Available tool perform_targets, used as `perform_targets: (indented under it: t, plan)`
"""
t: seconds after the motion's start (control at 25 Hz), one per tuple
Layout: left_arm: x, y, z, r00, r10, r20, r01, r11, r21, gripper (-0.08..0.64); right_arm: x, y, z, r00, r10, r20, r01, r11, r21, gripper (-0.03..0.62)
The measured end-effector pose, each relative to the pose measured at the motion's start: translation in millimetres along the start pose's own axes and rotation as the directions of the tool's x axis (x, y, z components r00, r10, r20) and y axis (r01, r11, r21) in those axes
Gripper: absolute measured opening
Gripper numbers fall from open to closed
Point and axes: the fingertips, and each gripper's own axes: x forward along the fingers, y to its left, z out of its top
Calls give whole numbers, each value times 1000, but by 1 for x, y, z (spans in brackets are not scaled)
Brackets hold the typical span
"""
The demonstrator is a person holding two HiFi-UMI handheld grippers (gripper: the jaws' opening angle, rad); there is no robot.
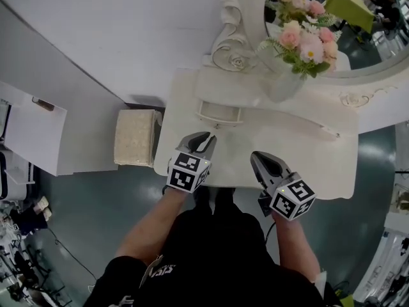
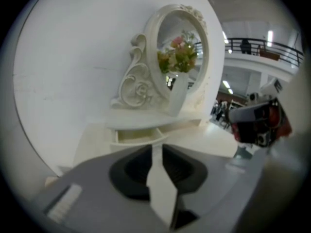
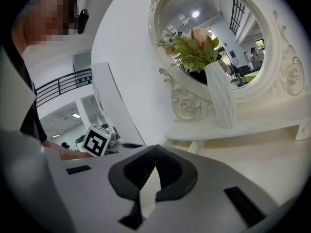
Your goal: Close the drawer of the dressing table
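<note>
The white dressing table [image 1: 307,162] has a small drawer [image 1: 219,113] under its raised shelf, pulled out toward me. In the left gripper view the drawer [image 2: 138,136] stands open straight ahead, its pale inside showing. My left gripper [image 1: 207,137] hovers over the tabletop just in front of the drawer, a short way off it. Its jaws [image 2: 156,147] are open by a narrow gap with nothing between them. My right gripper [image 1: 258,157] hangs over the table's front edge, to the right of the drawer. Its tips [image 3: 155,160] meet, holding nothing.
A white vase of pink flowers [image 1: 299,43] stands on the shelf before the oval mirror [image 1: 367,40], right of the drawer. A beige padded stool [image 1: 136,136] sits on the floor left of the table, and white cabinets [image 1: 35,130] stand farther left.
</note>
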Motion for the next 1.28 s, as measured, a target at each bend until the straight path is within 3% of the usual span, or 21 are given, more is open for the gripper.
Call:
perform_targets:
  t: [0.32, 0.72, 1.28]
  plan:
    - [35, 11, -13, 999, 31, -8, -32, 997, -64, 91, -5, -9, -10, 1000, -6, -25, 6, 1000, 25, -5]
    - [75, 22, -34, 992, 73, -99, -82, 992, -93, 178, -4, -18, -7, 1000, -10, -23, 11, 999, 32, -6]
    - [90, 28, -54, 980, 77, -186, -95, 991, -90, 103, -16, -34, -8, 998, -54, -18, 55, 996, 65, -5]
